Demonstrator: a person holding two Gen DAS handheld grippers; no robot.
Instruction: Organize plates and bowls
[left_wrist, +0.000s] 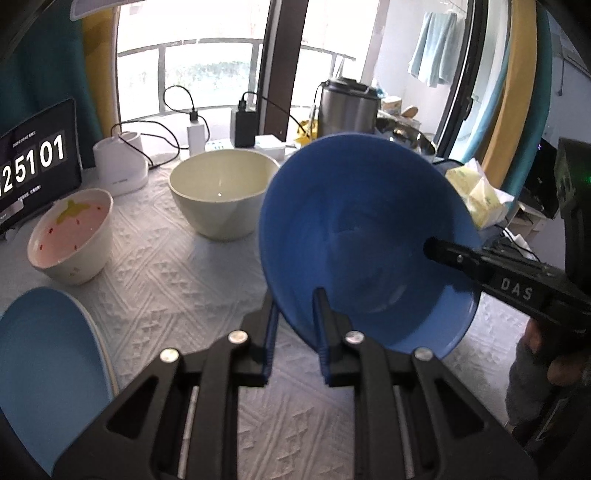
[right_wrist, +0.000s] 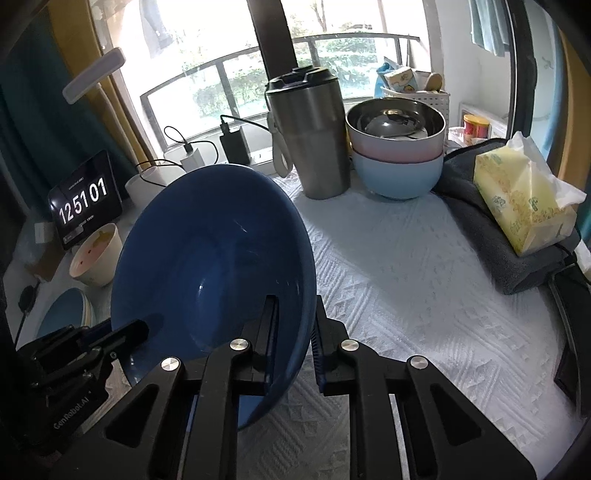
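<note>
A dark blue bowl (left_wrist: 362, 236) hangs tilted above the white textured cloth, its hollow facing both cameras. My left gripper (left_wrist: 295, 306) is shut on its lower left rim. In the right wrist view my right gripper (right_wrist: 295, 314) is shut on the same blue bowl (right_wrist: 207, 258) at its right rim. One finger (left_wrist: 461, 258) of the right gripper reaches inside the bowl from the right. A cream bowl (left_wrist: 221, 192), a small strawberry-print bowl (left_wrist: 70, 236) and a light blue plate (left_wrist: 48, 369) rest on the cloth to the left.
A stack of steel, pink and light blue bowls (right_wrist: 397, 147) stands at the back right beside a steel tumbler (right_wrist: 310, 136). A tissue pack (right_wrist: 524, 206) lies on a grey towel (right_wrist: 480, 236). A clock tablet (left_wrist: 33, 162), chargers and cables line the window side.
</note>
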